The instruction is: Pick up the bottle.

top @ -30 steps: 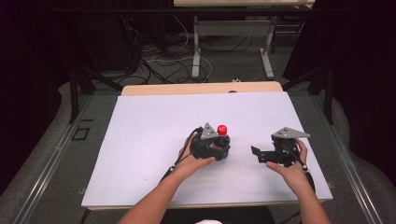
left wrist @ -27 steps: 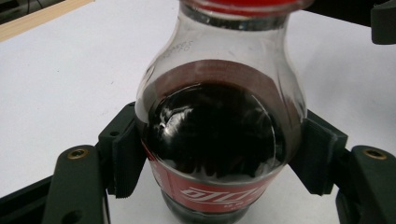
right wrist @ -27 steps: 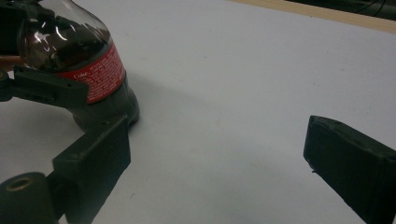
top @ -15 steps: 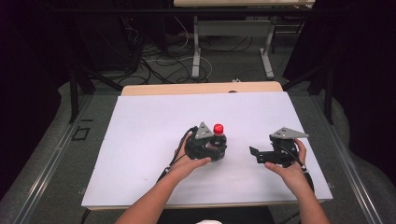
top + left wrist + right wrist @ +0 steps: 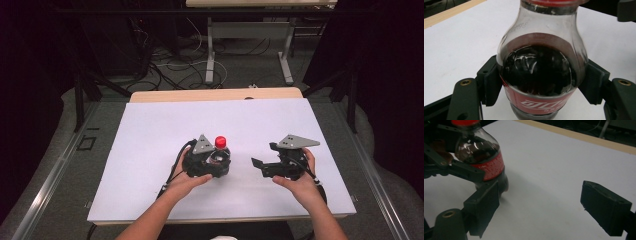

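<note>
A small cola bottle (image 5: 220,142) with a red cap and red label stands upright on the white table top (image 5: 150,150). My left gripper (image 5: 218,162) is shut on it, and its ribbed pads (image 5: 491,82) press both sides of the bottle (image 5: 541,72) just above the label. My right gripper (image 5: 265,155) is held to the right of the bottle, jaws pointing left at it. Its jaws have just been closing a little but stand open with nothing between them (image 5: 544,202). In the right gripper view the bottle (image 5: 481,152) stands ahead at the left, apart from the jaws.
The white sheet covers a table with a wooden back edge (image 5: 215,95). Behind it are table legs and loose cables (image 5: 175,65) on the floor. The table's front edge (image 5: 215,220) runs under the person's forearms.
The left gripper has carried the bottle to the left. The right gripper has followed it leftwards, and its jaws stand slightly narrower.
</note>
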The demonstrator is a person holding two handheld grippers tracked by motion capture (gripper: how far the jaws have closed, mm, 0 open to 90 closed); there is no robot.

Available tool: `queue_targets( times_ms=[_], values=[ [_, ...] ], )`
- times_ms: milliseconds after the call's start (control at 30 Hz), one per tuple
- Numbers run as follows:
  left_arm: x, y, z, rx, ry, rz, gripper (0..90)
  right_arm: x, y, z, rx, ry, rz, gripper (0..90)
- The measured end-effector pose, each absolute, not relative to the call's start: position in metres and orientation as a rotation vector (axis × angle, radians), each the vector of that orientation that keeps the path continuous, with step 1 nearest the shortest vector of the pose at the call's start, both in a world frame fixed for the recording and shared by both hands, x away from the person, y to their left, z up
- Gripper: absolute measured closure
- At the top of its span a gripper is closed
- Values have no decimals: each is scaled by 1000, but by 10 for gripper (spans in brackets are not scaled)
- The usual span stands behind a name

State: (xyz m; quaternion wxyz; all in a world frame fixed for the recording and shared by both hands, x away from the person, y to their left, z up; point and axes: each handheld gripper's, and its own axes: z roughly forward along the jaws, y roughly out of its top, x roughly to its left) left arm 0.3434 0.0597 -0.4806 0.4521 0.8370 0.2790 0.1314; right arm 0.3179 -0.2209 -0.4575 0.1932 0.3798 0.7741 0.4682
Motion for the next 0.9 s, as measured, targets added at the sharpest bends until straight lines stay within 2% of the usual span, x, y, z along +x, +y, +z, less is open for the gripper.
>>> queue_targets(
  times_ms=[133, 367, 433, 900],
  values=[
    [338, 66, -479, 2060, 686, 328, 301, 314, -203, -447, 976, 2208, 1312, 168],
    [327, 79, -478, 2031, 691, 315, 301, 311, -179, -430, 869, 2268, 1330, 265],
    [325, 82, -477, 2037, 687, 317, 302, 309, -167, -423, 840, 2285, 1345, 320],
    [316, 93, -488, 2021, 722, 325, 301, 308, -127, -397, 750, 2462, 1356, 391]
  ],
)
